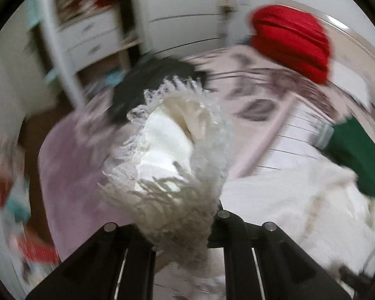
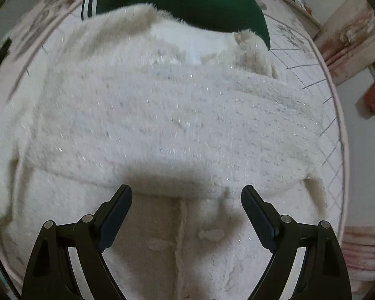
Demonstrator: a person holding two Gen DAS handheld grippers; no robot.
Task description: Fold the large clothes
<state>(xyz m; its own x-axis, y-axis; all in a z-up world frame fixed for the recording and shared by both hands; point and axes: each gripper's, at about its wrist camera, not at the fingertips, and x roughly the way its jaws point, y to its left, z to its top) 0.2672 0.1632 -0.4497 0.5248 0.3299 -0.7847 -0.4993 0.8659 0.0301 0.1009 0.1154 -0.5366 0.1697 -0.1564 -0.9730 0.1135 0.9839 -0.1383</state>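
A fluffy white knit cardigan (image 2: 175,115) lies spread on the bed, with buttons near its front seam (image 2: 210,235). My right gripper (image 2: 186,215) is open and empty, just above the cardigan's lower front. My left gripper (image 1: 182,225) is shut on a bunched fluffy part of the white cardigan (image 1: 172,155), lifted above the bed; the fingertips are hidden by the fabric. The rest of the cardigan (image 1: 287,200) lies to its right. The left wrist view is blurred by motion.
A green garment with white stripes (image 2: 187,2) lies beyond the cardigan, also in the left wrist view (image 1: 355,155). A folded red garment (image 1: 290,40) and a dark garment (image 1: 147,82) lie on the patterned bedsheet (image 2: 300,57). White drawers (image 1: 92,40) stand behind.
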